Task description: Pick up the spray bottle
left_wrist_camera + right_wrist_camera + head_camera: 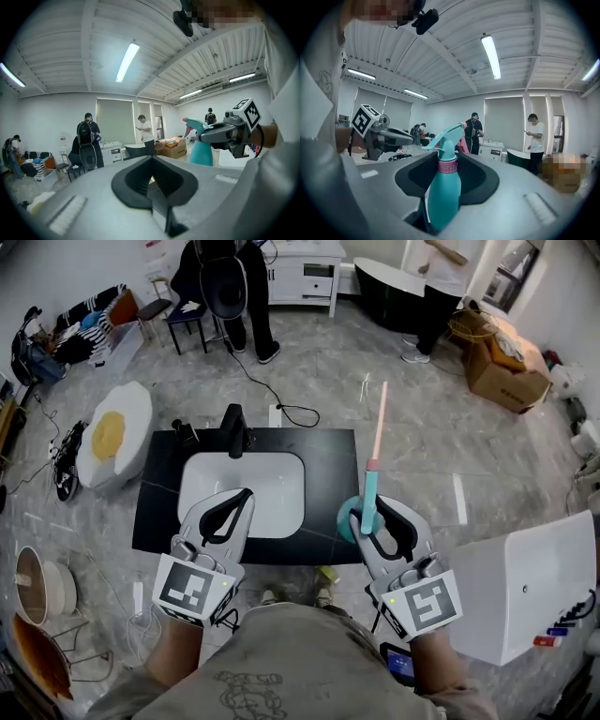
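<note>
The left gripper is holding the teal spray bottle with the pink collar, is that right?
Not quite: it is the right gripper that is holding the teal spray bottle with the pink collar. The right gripper view shows the bottle clamped between its jaws.

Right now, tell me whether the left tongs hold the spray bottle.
No, the spray bottle sits clamped in the right tongs.
</note>
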`<state>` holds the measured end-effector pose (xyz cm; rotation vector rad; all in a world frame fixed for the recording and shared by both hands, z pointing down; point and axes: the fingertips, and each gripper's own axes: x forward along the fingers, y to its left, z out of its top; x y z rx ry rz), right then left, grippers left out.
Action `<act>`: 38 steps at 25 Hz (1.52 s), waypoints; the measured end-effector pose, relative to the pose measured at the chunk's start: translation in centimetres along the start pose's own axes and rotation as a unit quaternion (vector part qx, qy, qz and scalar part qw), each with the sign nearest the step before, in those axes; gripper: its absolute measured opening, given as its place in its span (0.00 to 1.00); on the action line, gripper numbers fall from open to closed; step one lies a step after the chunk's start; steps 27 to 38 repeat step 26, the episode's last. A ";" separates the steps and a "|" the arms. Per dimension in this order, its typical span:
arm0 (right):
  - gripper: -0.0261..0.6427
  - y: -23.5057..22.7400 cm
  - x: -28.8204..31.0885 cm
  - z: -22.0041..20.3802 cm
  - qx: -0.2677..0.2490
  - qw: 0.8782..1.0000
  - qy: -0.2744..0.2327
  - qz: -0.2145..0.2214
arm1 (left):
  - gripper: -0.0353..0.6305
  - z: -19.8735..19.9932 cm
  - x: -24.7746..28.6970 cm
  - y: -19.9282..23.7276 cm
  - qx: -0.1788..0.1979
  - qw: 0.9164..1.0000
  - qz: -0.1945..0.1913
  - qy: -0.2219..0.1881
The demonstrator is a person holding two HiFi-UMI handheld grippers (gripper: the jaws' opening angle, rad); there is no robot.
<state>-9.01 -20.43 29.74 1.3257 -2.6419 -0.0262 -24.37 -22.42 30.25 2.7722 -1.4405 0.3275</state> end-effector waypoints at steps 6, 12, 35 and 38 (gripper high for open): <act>0.28 0.7 -0.1 -2.6 0.015 0.999 0.029 0.010 | 0.05 -2.2 -0.1 -0.6 -0.009 1.000 -0.004 0.023; 0.28 1.4 0.5 -3.8 0.021 0.999 0.043 0.016 | 0.05 -3.7 0.0 -1.0 -0.018 0.999 -0.013 0.041; 0.28 1.2 0.6 -4.5 0.024 0.998 0.048 0.016 | 0.05 -4.0 0.0 -0.9 -0.022 0.999 -0.011 0.043; 0.28 1.2 0.6 -4.5 0.024 0.998 0.048 0.016 | 0.05 -4.0 0.0 -0.9 -0.022 0.999 -0.011 0.043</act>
